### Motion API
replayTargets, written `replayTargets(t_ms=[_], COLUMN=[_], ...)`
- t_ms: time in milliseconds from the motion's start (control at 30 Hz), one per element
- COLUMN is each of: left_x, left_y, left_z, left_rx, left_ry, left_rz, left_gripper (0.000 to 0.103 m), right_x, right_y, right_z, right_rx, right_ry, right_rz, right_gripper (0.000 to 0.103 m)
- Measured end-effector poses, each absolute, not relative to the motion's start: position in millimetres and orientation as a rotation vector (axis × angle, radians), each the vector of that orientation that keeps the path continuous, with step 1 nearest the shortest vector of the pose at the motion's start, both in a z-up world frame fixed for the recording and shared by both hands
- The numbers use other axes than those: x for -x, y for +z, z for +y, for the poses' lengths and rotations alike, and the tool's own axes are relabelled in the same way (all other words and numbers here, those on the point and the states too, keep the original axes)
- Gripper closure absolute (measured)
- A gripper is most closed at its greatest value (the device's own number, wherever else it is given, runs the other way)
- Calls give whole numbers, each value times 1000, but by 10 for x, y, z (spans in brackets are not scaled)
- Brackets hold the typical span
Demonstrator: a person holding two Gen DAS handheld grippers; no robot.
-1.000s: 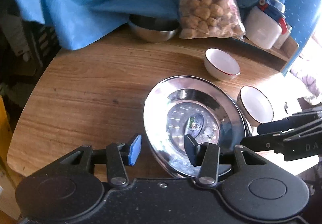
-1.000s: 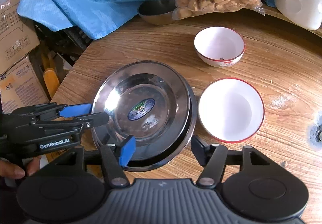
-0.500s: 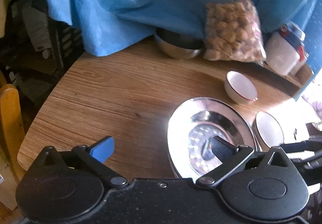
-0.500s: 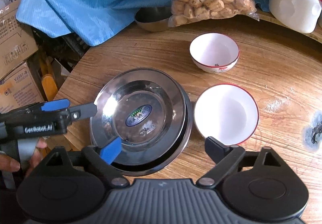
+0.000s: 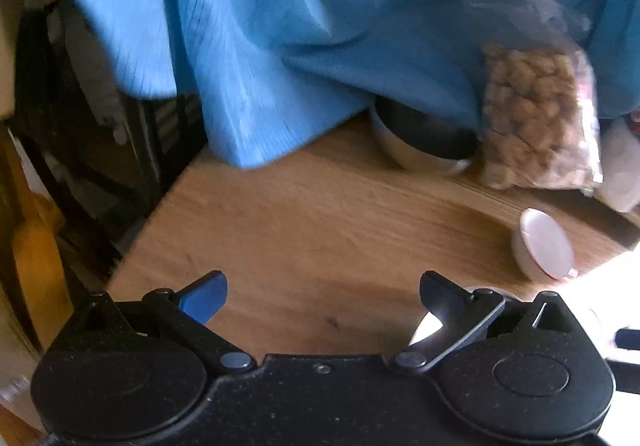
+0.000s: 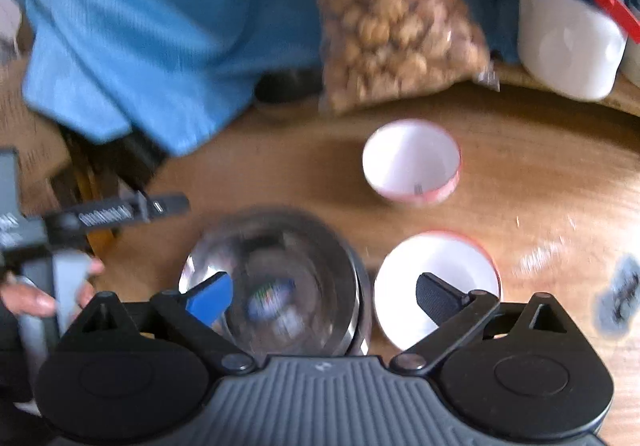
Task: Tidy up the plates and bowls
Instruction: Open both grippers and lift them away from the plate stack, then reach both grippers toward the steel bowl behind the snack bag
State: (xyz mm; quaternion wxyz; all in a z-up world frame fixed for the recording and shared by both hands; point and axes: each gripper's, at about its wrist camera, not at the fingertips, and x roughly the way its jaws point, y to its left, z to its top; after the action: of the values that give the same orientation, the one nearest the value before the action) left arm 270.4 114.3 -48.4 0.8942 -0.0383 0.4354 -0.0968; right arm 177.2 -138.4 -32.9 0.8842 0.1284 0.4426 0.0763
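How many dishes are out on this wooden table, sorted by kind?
White bowls with red rims: 2, the farther one and the nearer one
Steel plates in the stack: at least 2, exact number unclear
Steel bowl under the blue cloth: 1
Total: at least 5

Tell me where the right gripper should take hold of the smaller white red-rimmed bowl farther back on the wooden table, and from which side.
Grip the rim of the smaller white red-rimmed bowl at its near edge, one finger inside and one outside the wall. It stands upright and open, with bare wooden table around it, so coming down from above on the near side looks clearest. The right gripper is open and empty, probably wide enough for the thin wall.
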Motion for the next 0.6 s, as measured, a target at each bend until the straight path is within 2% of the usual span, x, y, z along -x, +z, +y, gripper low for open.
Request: replayTargets(t_ms=[167, 333, 600], left_x=[-3063, -3395, -3797], left_y=[-423, -399, -433], left_z=[1079, 1023, 881], left_rx=[18, -35, -68], left_ry=[-183, -215, -291], left_rz=[888, 875, 886], left_gripper=[1, 1, 1], right_x=[-2042, -2342, -2631], right_y=[-200, -121, -221], right_z=[-1527, -1519, -1532], right_rx=[-414, -438, -490], right_ry=[175, 163, 148], right_rz=[858, 824, 871], right_gripper=[1, 1, 1])
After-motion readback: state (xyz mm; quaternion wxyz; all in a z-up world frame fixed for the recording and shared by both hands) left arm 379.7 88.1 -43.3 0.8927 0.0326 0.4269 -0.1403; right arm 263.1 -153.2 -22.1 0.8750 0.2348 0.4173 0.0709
